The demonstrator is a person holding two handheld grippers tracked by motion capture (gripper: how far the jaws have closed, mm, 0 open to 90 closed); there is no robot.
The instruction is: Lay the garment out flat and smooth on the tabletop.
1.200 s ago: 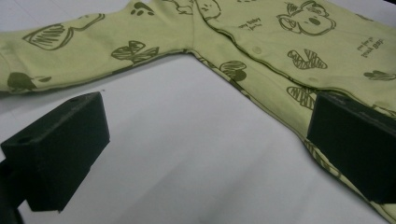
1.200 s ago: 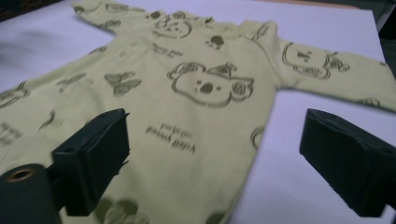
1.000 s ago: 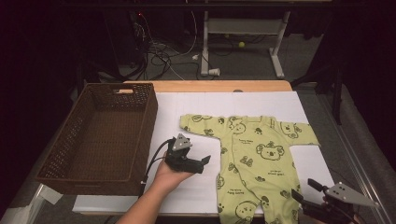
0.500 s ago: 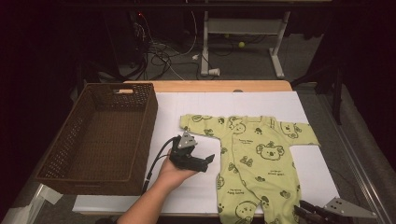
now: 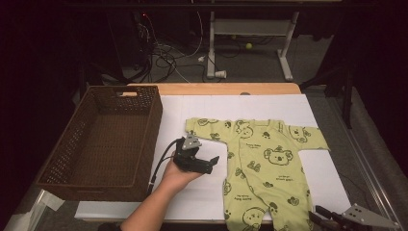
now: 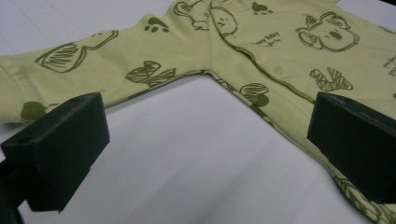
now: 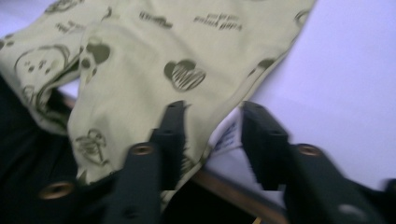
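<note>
A light green baby onesie [image 5: 269, 163] with koala prints lies flat on the white table cover, legs toward the front edge. A hand holds my left gripper [image 5: 211, 163] just left of the onesie, under its sleeve. Its jaws stand wide open [image 6: 205, 135] over bare cover, with the sleeve and body of the onesie [image 6: 261, 42] ahead. My right gripper [image 5: 323, 217] is at the front right corner by a leg end. Its jaws [image 7: 213, 112] have just been opening; the hem of the onesie [image 7: 187, 42] and a white tag [image 7: 229, 135] lie between them, not pinched.
An empty brown wicker basket [image 5: 146, 144] stands on the left of the table. The wooden front edge of the table [image 7: 233, 186] runs under the right jaws. Cables and a metal frame lie on the dark floor behind the table.
The right gripper has slid slightly toward the bottom edge of the high view. The left hand has edged a little to the right toward the onesie.
</note>
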